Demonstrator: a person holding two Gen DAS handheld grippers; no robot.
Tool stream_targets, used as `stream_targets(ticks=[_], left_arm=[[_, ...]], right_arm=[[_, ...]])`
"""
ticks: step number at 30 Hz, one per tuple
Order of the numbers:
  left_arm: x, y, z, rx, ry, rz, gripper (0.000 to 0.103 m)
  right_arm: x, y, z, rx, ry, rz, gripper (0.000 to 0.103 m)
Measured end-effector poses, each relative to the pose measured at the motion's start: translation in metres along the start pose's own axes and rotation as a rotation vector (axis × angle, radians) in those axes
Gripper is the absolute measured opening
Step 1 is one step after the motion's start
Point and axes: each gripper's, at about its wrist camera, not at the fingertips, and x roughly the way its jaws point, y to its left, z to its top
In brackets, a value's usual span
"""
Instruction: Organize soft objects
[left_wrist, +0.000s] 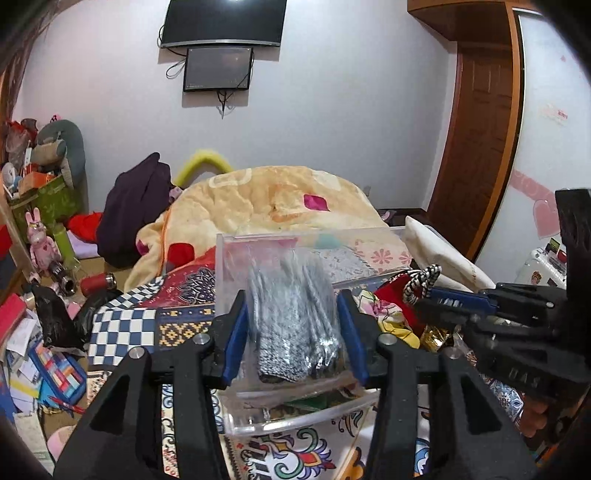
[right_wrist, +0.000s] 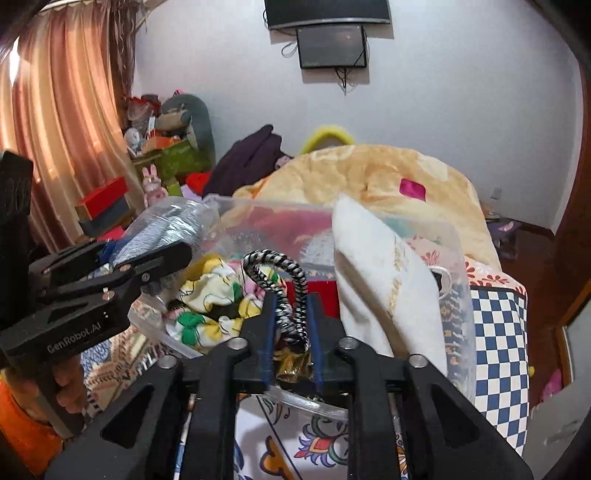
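L: my left gripper (left_wrist: 291, 325) clamped on bagged grey knitwear (left_wrist: 291, 306), held over clear bin (left_wrist: 295, 417) | R: my right gripper (right_wrist: 291, 328) pinched on black-white cord loop (right_wrist: 284, 284) above the bin's contents | RISK: slick plastic may slide free; tugging the cord could drag white pillow (right_wrist: 384, 280) out
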Motion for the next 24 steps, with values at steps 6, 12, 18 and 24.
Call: stream_targets(ticks=[6, 12, 18, 24], left_arm=[[-0.011, -0.006, -0.005, 0.028, -0.03, 0.005, 0.068], [-0.035, -0.006, -0.002, 0.003, -0.071, -0.018, 0.068], [-0.075, -0.015, 0.009, 0.008, -0.156, -0.029, 0.068], [-0.124, -0.033, 0.021, 0.039, -0.261, -0.034, 0.069]], right_arm=[[-0.007, -0.002, -0.006, -0.016, -0.009, 0.005, 0.045], [-0.025, -0.005, -0.005, -0.011, -0.044, 0.019, 0.051], [-0.067, 0.0, 0.003, -0.021, -0.137, 0.047, 0.051], [-0.119, 0.007, 0.011, -0.036, -0.27, 0.032, 0.055]])
